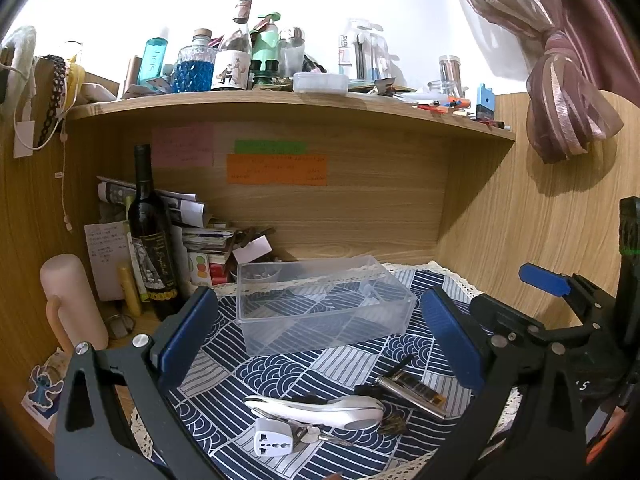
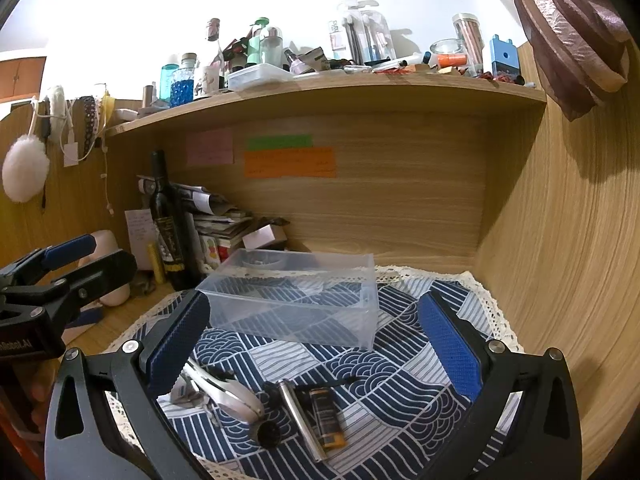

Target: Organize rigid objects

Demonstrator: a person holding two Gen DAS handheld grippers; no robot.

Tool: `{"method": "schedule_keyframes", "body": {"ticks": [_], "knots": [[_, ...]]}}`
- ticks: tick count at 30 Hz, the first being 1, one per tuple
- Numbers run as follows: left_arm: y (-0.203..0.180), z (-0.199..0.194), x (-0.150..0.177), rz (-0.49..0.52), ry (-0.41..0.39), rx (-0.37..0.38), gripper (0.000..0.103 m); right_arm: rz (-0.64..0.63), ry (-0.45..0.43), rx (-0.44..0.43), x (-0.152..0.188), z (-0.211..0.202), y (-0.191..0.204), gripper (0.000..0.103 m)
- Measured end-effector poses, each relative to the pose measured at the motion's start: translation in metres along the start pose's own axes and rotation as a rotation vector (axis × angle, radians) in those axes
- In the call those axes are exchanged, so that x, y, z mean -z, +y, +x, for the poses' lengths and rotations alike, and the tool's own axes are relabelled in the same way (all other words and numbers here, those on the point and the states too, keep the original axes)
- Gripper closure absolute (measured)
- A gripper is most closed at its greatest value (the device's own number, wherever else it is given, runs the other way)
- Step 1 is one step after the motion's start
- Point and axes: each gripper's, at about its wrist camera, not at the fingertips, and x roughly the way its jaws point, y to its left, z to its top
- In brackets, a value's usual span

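White adapter [image 1: 269,440] lies nearest; clear box [image 1: 324,304] holds nothing; both grippers [image 1: 320,344] [image 2: 316,344] gape, gripping nothing.

Both left tongs [image 1: 316,344] and right tongs [image 2: 312,344] gape wide, apparently empty, held side by side.

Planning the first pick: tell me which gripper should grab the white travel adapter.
Left. The white travel adapter lies low between the open left gripper fingers in the left wrist view. In the right gripper view, the adapter isn't clearly visible.
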Motion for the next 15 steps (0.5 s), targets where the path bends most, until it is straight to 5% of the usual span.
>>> {"method": "schedule_keyframes", "body": {"ticks": [15], "knots": [[-0.0039, -0.0001, -0.0013, -0.003, -0.004, 0.004, 0.000, 0.000, -0.001, -0.005, -0.0007, -0.0005, 0.0002, 0.000]]}}
